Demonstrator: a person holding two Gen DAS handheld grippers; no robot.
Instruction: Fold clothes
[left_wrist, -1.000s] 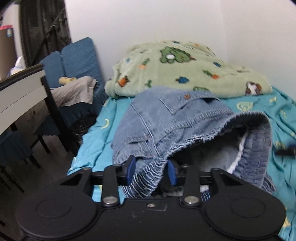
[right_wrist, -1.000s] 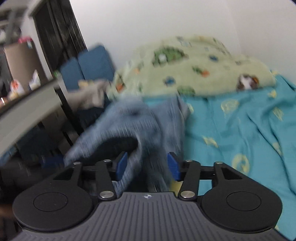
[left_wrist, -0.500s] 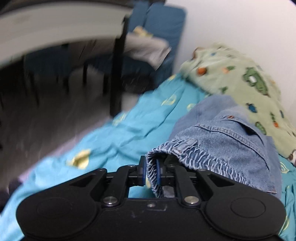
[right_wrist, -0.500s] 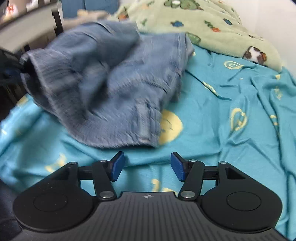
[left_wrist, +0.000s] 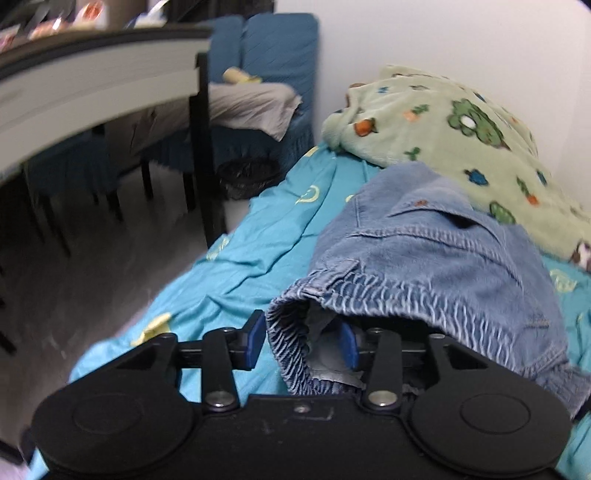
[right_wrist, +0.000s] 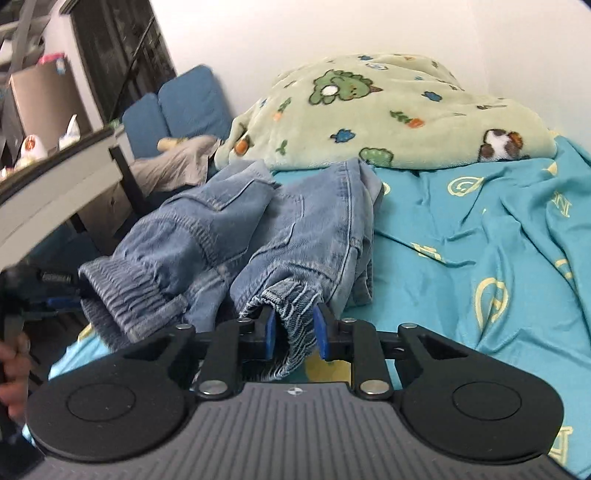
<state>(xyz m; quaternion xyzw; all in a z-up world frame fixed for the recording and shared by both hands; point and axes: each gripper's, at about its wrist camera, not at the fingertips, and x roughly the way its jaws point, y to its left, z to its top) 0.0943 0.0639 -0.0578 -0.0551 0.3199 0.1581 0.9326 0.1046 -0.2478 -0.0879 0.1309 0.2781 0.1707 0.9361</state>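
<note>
While both tongs sit at the waistband of the denim shorts (right_wrist: 280, 229) on the bed (right_wrist: 480, 236), the right tongs (right_wrist: 293, 334) pinch it and the left tongs (left_wrist: 301, 341) straddle it half-open, so closing the left likely comes next.

The denim shorts (left_wrist: 436, 258) are draping over the left gripper (left_wrist: 301, 341), covering its right pad and hiding whether the jaws are pinching cloth. In the right wrist view the waistband is filling the gap of the right gripper (right_wrist: 294, 330). The desk (left_wrist: 92, 85) is running off the left edge, its top clutter smearing into blur
</note>
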